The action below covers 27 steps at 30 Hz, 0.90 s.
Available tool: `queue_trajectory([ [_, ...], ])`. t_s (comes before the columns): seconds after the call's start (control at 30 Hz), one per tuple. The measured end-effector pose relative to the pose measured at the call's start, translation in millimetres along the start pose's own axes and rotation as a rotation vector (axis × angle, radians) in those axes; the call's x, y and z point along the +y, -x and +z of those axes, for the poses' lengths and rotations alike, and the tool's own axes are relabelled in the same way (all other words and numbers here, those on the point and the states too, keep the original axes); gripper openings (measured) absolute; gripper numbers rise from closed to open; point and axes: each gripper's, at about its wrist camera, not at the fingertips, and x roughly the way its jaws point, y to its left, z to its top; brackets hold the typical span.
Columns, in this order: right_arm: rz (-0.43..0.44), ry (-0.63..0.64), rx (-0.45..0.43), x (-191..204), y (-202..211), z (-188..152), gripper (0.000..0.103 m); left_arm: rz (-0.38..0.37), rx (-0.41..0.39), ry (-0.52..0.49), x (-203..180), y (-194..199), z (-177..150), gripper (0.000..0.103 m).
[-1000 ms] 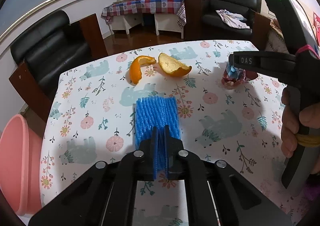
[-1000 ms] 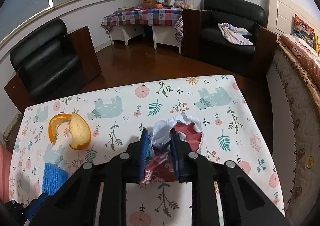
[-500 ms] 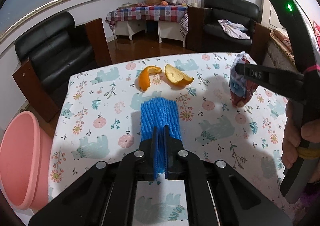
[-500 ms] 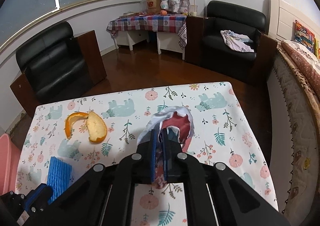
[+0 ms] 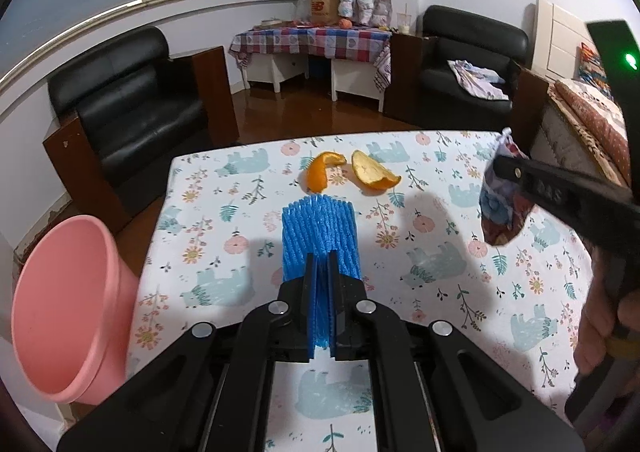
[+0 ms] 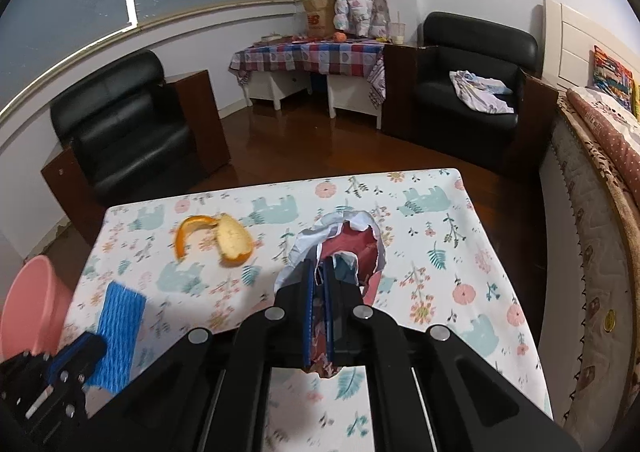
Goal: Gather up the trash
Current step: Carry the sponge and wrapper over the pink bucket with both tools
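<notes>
Both grippers have risen since the earlier frame, each lifting its catch off the surface (image 5: 208, 212). Left gripper (image 5: 320, 272) has its jaws pinching the blue foam net (image 5: 318, 228); right gripper (image 6: 318, 284) has jaws pinching the torn wrapper (image 6: 340, 240), which now hangs clear of the cloth. Two orange peels (image 5: 352, 174) lie near the far edge, well apart from both. Pink bin (image 5: 68, 300) stands just past the left edge, mouth open, with bare surface between it and the net.
</notes>
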Motion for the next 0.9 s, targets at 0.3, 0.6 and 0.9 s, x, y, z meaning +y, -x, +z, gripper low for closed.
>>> queue_trajectory([
  [0.3,0.065,0.052,-0.037,30,41,-13,0.004,0.063,-0.051,0.032,12,32,-3,0.004],
  [0.6,0.119,0.111,-0.082,65,71,-16,0.004,0.107,-0.103,0.072,34,59,-5,0.004],
  [0.9,0.200,0.163,-0.103,102,89,-20,0.004,0.142,-0.142,0.133,61,80,-10,0.004],
])
